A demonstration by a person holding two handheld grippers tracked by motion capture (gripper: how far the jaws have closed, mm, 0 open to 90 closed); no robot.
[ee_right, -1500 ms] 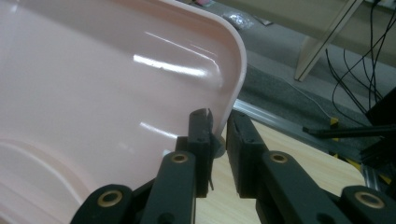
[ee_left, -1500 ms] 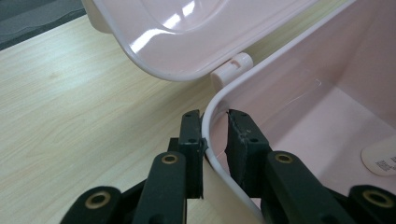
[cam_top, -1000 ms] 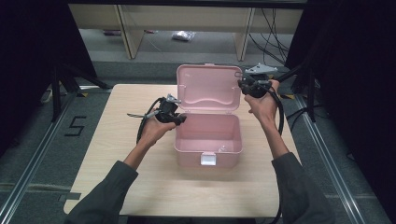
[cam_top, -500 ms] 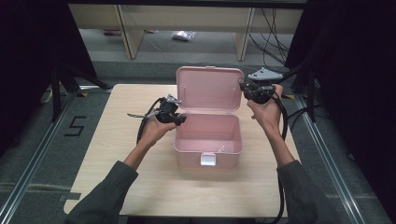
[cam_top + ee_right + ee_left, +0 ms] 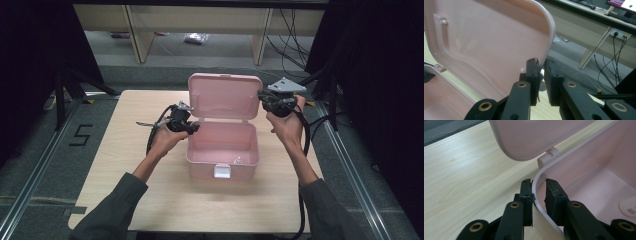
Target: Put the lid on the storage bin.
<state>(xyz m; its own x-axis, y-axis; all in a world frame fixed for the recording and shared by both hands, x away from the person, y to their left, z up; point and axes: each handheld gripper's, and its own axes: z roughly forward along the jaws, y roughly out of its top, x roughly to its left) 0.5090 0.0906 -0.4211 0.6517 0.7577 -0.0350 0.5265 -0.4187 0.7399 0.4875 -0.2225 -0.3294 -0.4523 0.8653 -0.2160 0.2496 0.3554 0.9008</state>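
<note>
pale wooden table [image 5: 125, 165] on grey floor [image 5: 45, 165], shelving [image 5: 135, 30] behind.

Your pink plastic box [image 5: 222, 150] sits mid-table on the light wooden table [image 5: 100, 165], its hinged lid [image 5: 225, 96] upright behind. Your left gripper [image 5: 192, 127] straddles its left wall; your right gripper [image 5: 264, 100] straddles the lid's right edge.
</note>
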